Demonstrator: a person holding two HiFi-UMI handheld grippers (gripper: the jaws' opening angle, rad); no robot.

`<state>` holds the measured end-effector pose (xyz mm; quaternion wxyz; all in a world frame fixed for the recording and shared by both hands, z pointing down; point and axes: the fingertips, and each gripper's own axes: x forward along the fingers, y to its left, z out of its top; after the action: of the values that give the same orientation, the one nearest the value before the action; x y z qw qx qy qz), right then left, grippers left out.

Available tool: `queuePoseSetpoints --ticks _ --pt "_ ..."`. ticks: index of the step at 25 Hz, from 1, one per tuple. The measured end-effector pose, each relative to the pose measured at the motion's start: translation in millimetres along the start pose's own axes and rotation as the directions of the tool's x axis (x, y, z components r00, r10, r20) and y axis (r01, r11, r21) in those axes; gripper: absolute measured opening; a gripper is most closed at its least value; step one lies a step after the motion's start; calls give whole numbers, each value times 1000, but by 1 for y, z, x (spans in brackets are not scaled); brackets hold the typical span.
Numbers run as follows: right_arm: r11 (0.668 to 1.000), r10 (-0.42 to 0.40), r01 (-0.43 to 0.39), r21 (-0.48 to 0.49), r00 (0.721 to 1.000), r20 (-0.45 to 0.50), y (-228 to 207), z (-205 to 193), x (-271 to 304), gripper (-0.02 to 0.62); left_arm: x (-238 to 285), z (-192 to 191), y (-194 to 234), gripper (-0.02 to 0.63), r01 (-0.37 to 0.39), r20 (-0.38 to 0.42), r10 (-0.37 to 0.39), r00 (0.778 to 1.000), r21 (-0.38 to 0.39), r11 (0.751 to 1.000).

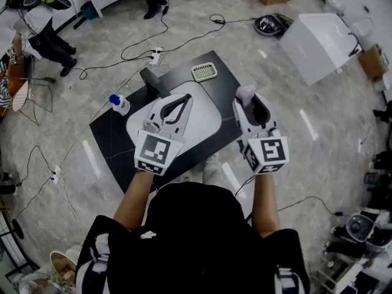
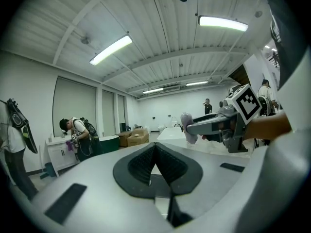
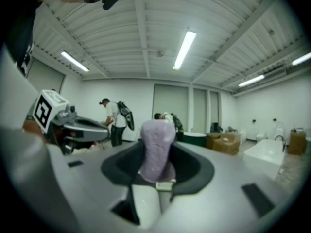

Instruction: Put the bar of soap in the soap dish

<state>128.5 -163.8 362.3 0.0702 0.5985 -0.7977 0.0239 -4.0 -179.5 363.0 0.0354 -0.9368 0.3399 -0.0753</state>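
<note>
Clamping the bar of soap upright between its jaws, the right gripper hangs right of the soap dish, well apart. The left gripper, jaws together and empty, hangs nearer than the dish, which sits by the desk's far edge, bare desk around it.

The bar of soap is pale lilac. The soap dish, upper middle, is off-white with a grid pattern. The left gripper and right gripper are light grey with black-and-white square markers. The table is black, and the bottle has a blue cap.
</note>
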Motion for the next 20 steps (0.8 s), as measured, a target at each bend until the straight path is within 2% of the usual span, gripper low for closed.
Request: queuePoseSetpoints --ticks 12,20 --pt "986 166 -166 9 984 -66 -42 -26 77 202 57 -23 25 25 -134 -83 130 988 -39 990" --pt "953 302 -302 22 943 -140 -64 -58 123 201 92 -47 34 25 -227 -158 214 964 -70 972"
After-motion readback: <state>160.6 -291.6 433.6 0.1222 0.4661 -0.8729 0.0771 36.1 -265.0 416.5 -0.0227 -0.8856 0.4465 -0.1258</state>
